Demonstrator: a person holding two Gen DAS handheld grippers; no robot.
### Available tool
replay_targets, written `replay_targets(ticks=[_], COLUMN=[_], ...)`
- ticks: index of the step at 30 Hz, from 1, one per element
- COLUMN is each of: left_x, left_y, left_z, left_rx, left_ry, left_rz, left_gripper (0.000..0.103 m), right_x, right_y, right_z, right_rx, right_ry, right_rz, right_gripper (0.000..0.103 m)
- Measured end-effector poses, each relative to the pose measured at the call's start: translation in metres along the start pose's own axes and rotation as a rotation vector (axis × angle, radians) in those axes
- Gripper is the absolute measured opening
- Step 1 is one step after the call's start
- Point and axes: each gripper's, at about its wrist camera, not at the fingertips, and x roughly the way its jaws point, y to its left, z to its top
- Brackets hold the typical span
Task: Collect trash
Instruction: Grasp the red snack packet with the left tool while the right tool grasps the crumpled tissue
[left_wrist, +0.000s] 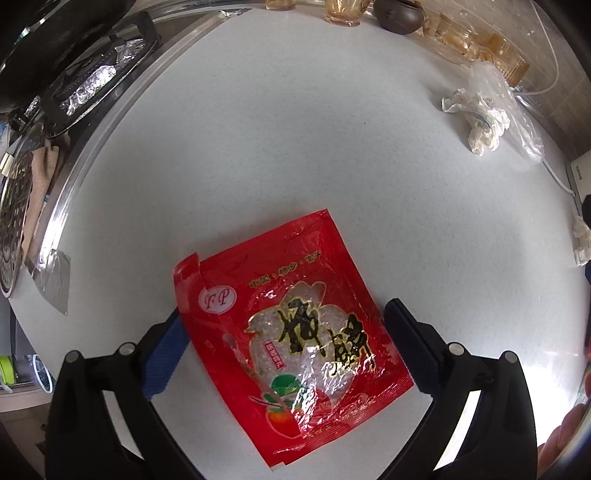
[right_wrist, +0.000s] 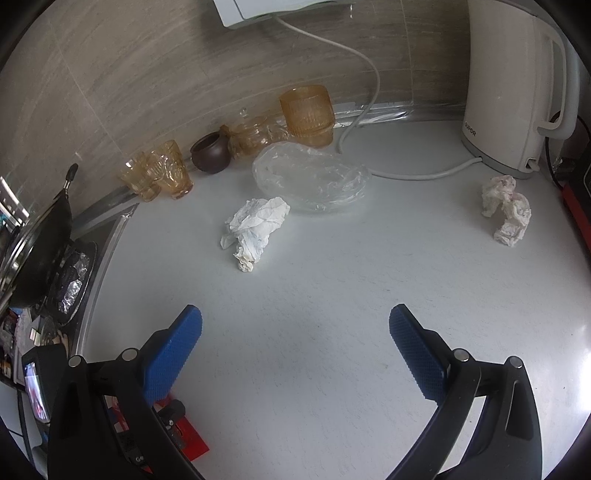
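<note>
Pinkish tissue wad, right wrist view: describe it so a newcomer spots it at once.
Find the cream kettle at the counter's back right. On the counter before its base lies the crumpled tissue. Its faint pink staining separates it from the plain white wad by the clear bag.

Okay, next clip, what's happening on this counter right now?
A person with tongs in each hand is clearing trash off a white countertop. The left tongs are open over a red snack wrapper lying flat, with a finger on either side, not yet closed on it. The right tongs are open and empty, facing a crumpled white tissue, a clear plastic bag and another crumpled tissue near the kettle.
</note>
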Motion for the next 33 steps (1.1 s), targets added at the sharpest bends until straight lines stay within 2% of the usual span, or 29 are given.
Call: replay_targets(ticks=[3,4,6,8,9,11,14,18,23,27,30,33], left_x=[-0.003,-0.005,-0.010,-0.016,-0.017,-0.018,-0.021,-0.020,-0.018,-0.017,-0.021,-0.017], left_y=[0.003,0.006,0.005,0.005,0.004,0.002,0.010,0.019,0.020,0.020,0.024,0.024], left_z=[-0.004,-0.007,-0.009,-0.011,-0.012,-0.011,-0.011,-0.003,0.005,0.014,0.012,0.024], left_rx=[-0.001,-0.001,0.009,0.036,0.050,0.084,0.106,0.139,0.198,0.242,0.267,0.286], left_ry=[-0.014,-0.020,-0.046,-0.076,-0.080,-0.092,-0.095,-0.093,-0.101,-0.097,-0.094,-0.080], left_rz=[0.004,0.004,0.000,-0.015,-0.023,-0.042,-0.094,-0.167,-0.208,-0.246,-0.267,-0.292], left_gripper=[0.093,0.089,0.075,0.055,0.051,0.036,0.025,0.019,0.018,0.017,0.017,0.017], right_x=[0.006,0.010,0.016,0.025,0.029,0.037,0.048,0.066,0.092,0.107,0.113,0.120], right_y=[0.002,0.003,0.005,0.008,0.011,0.016,0.025,0.038,0.049,0.054,0.055,0.055], right_z=[0.001,0.002,0.003,0.006,0.008,0.011,0.019,0.031,0.044,0.049,0.051,0.052], right_rx=[-0.007,-0.011,-0.015,-0.025,-0.030,-0.046,-0.055,-0.053,-0.021,0.001,0.013,0.024], right_ry=[0.009,0.012,0.015,0.027,0.028,0.027,0.025,0.036,0.065,0.083,0.093,0.105], right_rz=[-0.017,-0.028,-0.043,-0.060,-0.067,-0.082,-0.089,-0.086,-0.096,-0.120,-0.130,-0.145], right_gripper=[0.101,0.101,0.101,0.101,0.101,0.101,0.100,0.091,0.078,0.076,0.062,0.044])
